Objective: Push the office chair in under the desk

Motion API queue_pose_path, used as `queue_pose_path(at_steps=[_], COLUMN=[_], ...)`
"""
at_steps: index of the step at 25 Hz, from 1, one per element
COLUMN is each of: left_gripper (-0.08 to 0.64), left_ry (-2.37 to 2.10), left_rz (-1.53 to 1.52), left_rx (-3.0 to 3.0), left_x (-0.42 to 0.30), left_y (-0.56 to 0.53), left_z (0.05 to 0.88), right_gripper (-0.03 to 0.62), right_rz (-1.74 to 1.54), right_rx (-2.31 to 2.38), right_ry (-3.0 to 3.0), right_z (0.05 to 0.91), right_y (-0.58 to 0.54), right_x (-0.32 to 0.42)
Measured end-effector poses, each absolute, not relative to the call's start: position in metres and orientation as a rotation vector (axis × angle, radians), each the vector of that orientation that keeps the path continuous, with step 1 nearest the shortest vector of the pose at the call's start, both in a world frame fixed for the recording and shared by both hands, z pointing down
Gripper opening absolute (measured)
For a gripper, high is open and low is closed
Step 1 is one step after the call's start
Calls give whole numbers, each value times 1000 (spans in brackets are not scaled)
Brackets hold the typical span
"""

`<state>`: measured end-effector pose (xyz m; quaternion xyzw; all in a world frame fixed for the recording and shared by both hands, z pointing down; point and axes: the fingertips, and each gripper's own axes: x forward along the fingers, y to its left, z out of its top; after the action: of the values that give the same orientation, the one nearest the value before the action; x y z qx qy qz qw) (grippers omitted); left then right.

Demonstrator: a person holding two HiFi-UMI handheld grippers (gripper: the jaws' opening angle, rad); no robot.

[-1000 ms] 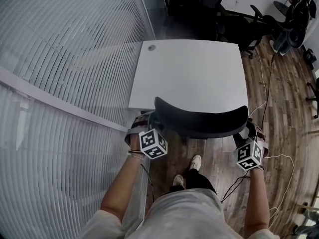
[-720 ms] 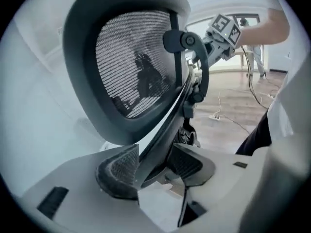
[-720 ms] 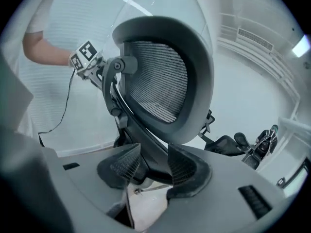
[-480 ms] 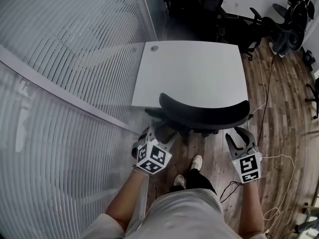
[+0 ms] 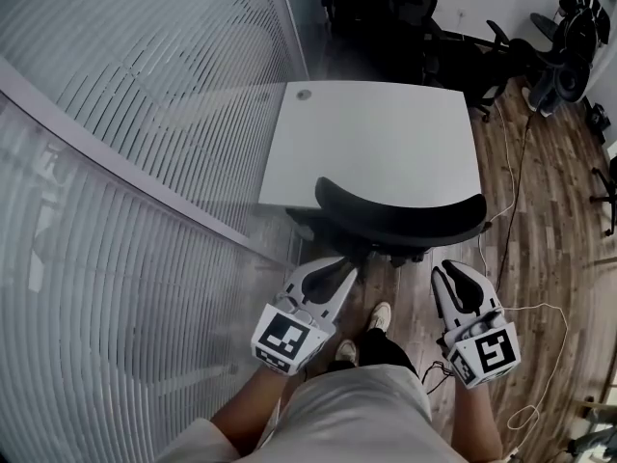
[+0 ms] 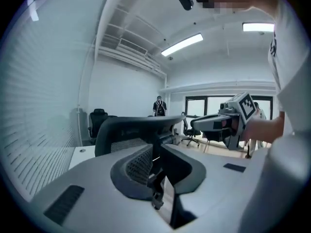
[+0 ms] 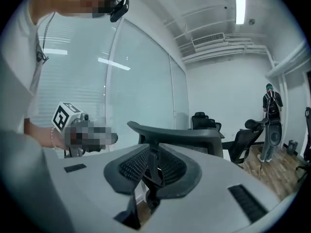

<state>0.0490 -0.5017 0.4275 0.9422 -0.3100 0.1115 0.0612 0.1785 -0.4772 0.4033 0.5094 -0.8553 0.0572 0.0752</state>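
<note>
The office chair point(image 5: 400, 218) stands pushed in at the near edge of the white bench point(image 5: 376, 143), its curved black backrest overlapping that edge and its seat hidden beneath; the left tool point(image 5: 342, 268) and the right tool point(image 5: 448, 274) hang just short of the backrest, one towards each end, touching nothing; both tools' jaws have just been closing and now stand narrow, almost together, with nothing between them; a frosted glass wall point(image 5: 145, 162) runs along the bench's left side; the wooden floor point(image 5: 540, 220) shows to the right.
</note>
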Motion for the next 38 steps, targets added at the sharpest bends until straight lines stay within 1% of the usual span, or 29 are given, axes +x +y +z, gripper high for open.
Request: queue_pose_path(at_steps=[4, 8, 15, 38], left_gripper=[44, 38, 37, 37], left_ry=[-919, -894, -860, -850], left_rz=[209, 100, 8, 21], left_rx=[2831, 2853, 2811, 2844], left_x=[51, 61, 61, 64], left_y=[-489, -478, -470, -459], left_z=[405, 380, 367, 367], right_gripper=[63, 52, 30, 29], right_rz=[192, 182, 156, 102], right_rx=[1514, 1484, 1456, 1455], right_ry=[-2647, -2684, -2701, -2676], right_z=[379, 364, 358, 354], right_y=[-464, -459, -455, -446], right_x=[158, 138, 119, 109])
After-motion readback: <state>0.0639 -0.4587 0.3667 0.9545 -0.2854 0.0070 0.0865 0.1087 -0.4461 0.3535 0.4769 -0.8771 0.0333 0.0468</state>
